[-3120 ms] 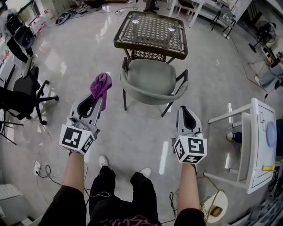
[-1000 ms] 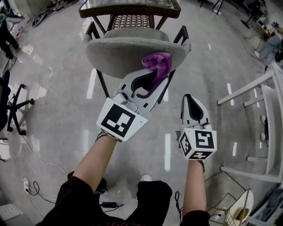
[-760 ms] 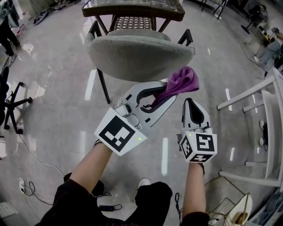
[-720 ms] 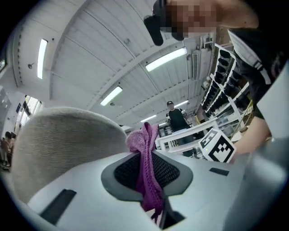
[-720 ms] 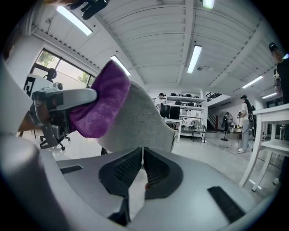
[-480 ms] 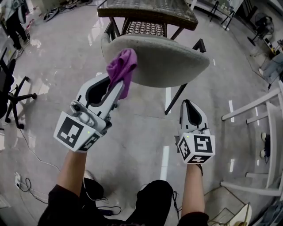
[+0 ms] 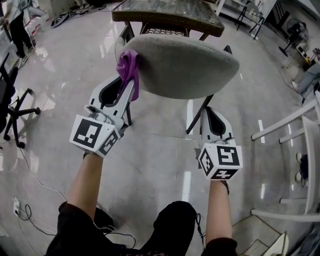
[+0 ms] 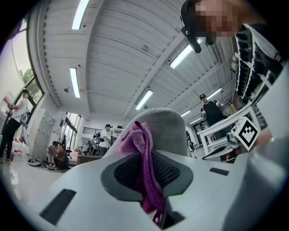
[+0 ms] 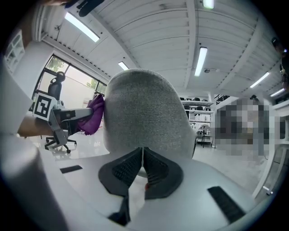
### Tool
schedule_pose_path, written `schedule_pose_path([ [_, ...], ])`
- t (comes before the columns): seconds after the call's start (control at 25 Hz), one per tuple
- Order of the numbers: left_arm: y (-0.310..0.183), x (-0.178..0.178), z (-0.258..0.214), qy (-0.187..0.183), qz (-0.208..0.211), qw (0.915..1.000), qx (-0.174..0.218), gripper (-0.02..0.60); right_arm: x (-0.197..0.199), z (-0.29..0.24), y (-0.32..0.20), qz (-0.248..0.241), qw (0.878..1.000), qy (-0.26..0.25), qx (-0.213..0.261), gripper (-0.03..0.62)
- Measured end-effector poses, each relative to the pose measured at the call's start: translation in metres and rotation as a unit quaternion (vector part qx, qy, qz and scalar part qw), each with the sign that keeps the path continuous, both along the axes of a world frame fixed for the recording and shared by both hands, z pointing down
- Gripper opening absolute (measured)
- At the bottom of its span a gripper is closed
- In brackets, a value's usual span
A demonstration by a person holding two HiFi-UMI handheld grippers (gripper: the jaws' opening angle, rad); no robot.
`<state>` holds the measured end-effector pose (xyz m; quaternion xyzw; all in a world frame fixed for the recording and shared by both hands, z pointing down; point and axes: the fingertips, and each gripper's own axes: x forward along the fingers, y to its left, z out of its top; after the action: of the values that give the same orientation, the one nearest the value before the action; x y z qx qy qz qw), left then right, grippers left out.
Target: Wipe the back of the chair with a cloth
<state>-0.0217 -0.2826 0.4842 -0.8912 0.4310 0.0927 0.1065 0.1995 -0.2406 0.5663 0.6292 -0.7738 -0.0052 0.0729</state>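
Observation:
The grey padded chair back [image 7: 185,65] curves across the head view just ahead of both grippers. My left gripper [image 7: 126,85] is shut on a purple cloth [image 7: 128,66], and the cloth is pressed against the left end of the chair back. In the left gripper view the cloth [image 8: 143,160] hangs between the jaws with the chair back [image 8: 169,131] right behind it. My right gripper [image 7: 214,116] is shut with nothing in it, low below the right part of the chair back [image 9: 144,113]. In the right gripper view the left gripper and its cloth [image 9: 90,115] show at the chair's left edge.
A wicker-topped table [image 7: 167,12] stands beyond the chair. A white table frame [image 7: 305,150] is at the right, a black office chair [image 7: 12,105] at the left. Cables [image 7: 25,210] lie on the glossy floor by my feet. People stand in the background.
My left gripper has carried the cloth from the chair back's right end across to its left end and now presses it there. The right gripper stayed shut and nearly still.

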Motion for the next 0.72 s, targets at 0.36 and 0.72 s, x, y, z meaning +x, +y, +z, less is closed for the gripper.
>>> schedule_pose_path([
  [0.36, 0.034, 0.125, -0.005, -0.012, 0.113, 0.993, 0.031, 0.08, 0.059, 0.012, 0.019, 0.037, 0.999, 0.008, -0.005, 0.028],
  [0.72, 0.072, 0.247, 0.03, -0.072, 0.237, 0.9679, 0.044, 0.081, 0.118, 0.04, 0.042, 0.072, 0.997, 0.026, -0.018, 0.028],
])
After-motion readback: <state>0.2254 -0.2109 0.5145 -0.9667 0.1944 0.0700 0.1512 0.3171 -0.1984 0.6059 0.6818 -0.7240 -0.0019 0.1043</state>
